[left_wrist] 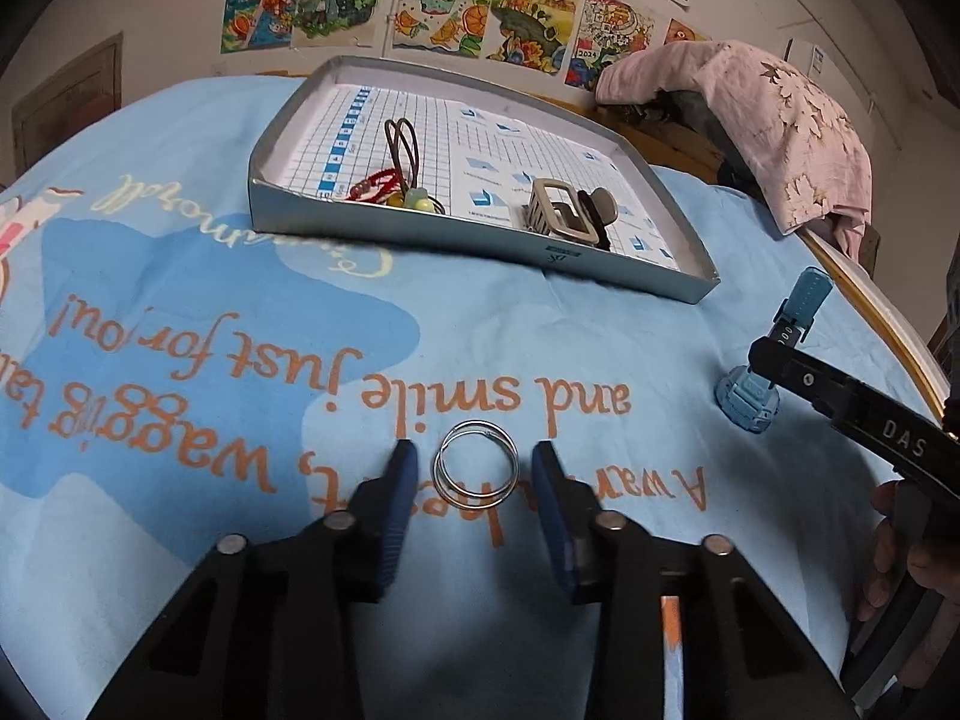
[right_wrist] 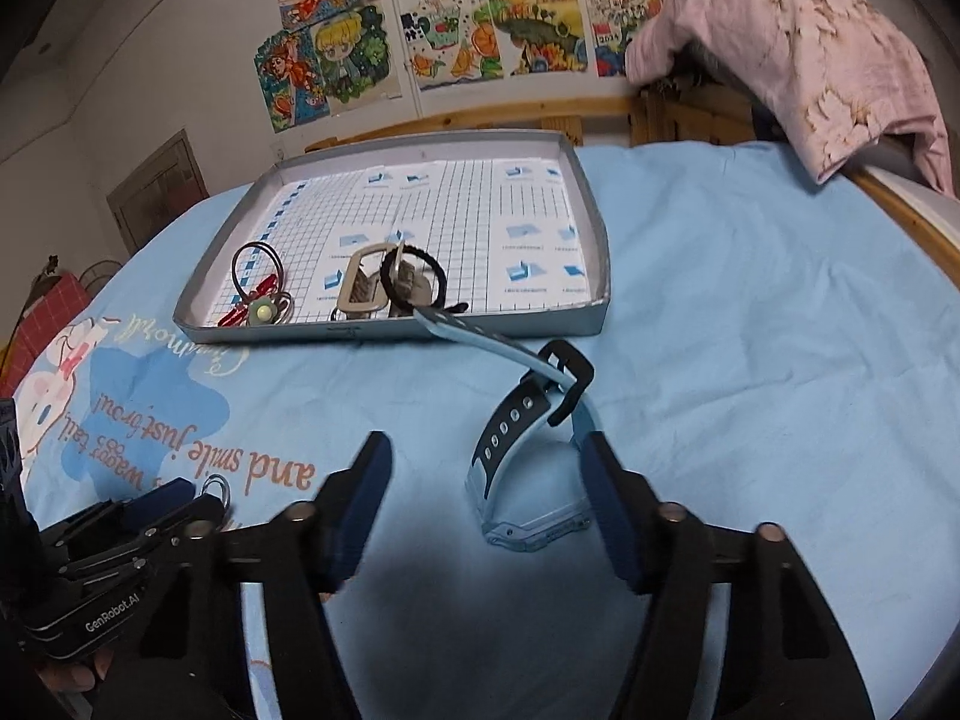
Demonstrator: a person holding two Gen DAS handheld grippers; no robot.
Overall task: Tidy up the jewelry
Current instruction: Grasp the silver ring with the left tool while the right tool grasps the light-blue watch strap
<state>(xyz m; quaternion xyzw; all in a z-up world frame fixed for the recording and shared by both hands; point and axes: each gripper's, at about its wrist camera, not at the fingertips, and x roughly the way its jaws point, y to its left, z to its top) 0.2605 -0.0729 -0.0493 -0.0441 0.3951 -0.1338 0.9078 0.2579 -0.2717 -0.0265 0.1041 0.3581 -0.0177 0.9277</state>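
Observation:
A pair of silver hoop rings (left_wrist: 475,465) lies on the blue cloth between the open fingers of my left gripper (left_wrist: 474,468). A light-blue wristwatch (right_wrist: 528,450) stands on its side on the cloth; my right gripper (right_wrist: 486,474) is open around it, its right finger (right_wrist: 606,498) close to the strap. The watch also shows in the left wrist view (left_wrist: 750,396). The grey tray (left_wrist: 420,234) holds hair ties with beads (left_wrist: 402,180) and a beige hair claw (left_wrist: 558,213).
The blue printed cloth (right_wrist: 750,360) covers the table. A pink garment (right_wrist: 810,48) hangs over a chair at the back right. A wooden edge (left_wrist: 870,300) runs along the right. Drawings hang on the wall (right_wrist: 432,30).

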